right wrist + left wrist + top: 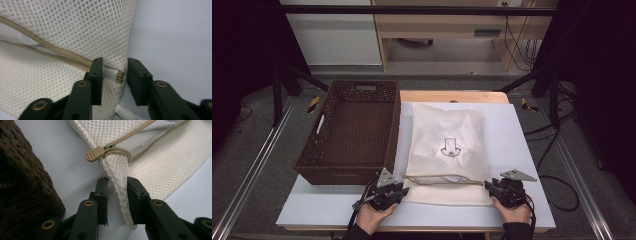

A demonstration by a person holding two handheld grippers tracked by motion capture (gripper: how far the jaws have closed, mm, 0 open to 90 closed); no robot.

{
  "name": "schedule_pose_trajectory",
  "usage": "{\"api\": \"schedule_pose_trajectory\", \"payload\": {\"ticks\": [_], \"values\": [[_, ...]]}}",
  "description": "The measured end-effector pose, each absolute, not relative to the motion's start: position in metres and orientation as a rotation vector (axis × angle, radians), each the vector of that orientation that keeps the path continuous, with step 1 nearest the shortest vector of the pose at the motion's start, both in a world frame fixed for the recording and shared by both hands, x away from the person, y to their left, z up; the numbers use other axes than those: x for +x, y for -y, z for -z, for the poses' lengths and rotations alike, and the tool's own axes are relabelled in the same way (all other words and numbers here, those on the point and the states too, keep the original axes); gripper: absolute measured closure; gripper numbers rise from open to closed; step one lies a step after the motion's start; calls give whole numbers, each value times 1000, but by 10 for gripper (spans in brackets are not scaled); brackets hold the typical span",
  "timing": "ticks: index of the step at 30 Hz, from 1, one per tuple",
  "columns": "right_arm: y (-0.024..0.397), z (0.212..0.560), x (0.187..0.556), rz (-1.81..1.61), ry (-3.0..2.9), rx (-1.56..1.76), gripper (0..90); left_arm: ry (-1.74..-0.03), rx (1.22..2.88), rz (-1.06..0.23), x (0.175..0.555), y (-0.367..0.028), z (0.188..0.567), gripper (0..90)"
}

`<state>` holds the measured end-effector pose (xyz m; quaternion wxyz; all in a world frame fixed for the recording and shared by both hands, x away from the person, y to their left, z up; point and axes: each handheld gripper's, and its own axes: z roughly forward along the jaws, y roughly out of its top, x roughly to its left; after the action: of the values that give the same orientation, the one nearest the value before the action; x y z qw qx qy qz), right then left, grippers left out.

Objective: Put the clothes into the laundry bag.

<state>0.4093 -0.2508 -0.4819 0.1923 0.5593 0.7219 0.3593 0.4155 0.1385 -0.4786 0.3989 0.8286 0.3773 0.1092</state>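
On the counter [522, 150], just right of the brown wicker basket [352, 132], a white mesh laundry bag [449, 150] lies flat with something white and folded inside. Its tan zipper [442, 179] runs across the near end and gapes partly open; the zipper pull [96, 153] sits at the left corner. Left gripper [117, 182] straddles the bag's left corner, jaws spread, mesh edge between them but not clearly pinched. Right gripper [115, 63] straddles the right corner at the zipper end, jaws also apart, no firm pinch. Judgement: contents look loaded, corners being secured; zipper not yet closed, and the bag is not in the basket, which holds nothing.
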Motion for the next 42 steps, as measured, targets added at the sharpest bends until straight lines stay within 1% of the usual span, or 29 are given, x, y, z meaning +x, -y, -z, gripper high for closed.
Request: {"api": "schedule_pose_trajectory", "payload": {"ticks": [2, 4, 8, 11, 15, 19, 23, 26, 32, 38, 42], "values": [[251, 482, 410, -1021, -2021, 1596, 701, -962, 2101, -276, 415, -137, 479, 769], [252, 482, 410, -1028, -2017, 1608, 754, -964, 2103, -273, 414, -136, 479, 810], [251, 482, 409, -1024, -2006, 1618, 823, -960, 2104, -279, 413, -134, 478, 833], [253, 480, 410, -1001, -1994, 1595, 829, -954, 2097, -266, 411, -132, 478, 835], [253, 481, 413, -974, -1972, 1582, 819, -935, 2109, -304, 409, -129, 480, 830], [252, 479, 411, -970, -1964, 1545, 772, -923, 2108, -316, 410, -130, 482, 790], [252, 474, 410, -996, -1920, 1513, 656, -925, 2101, -324, 409, -132, 484, 713], [251, 471, 411, -1024, -1901, 1487, 598, -923, 2098, -331, 409, -133, 483, 677], [247, 457, 410, -1078, -1866, 1419, 521, -927, 2097, -330, 407, -136, 483, 609], [236, 437, 407, -1121, -1883, 1347, 474, -918, 2106, -319, 405, -138, 481, 607], [229, 428, 408, -1165, -1908, 1317, 455, -914, 2104, -299, 404, -139, 479, 635]]}}
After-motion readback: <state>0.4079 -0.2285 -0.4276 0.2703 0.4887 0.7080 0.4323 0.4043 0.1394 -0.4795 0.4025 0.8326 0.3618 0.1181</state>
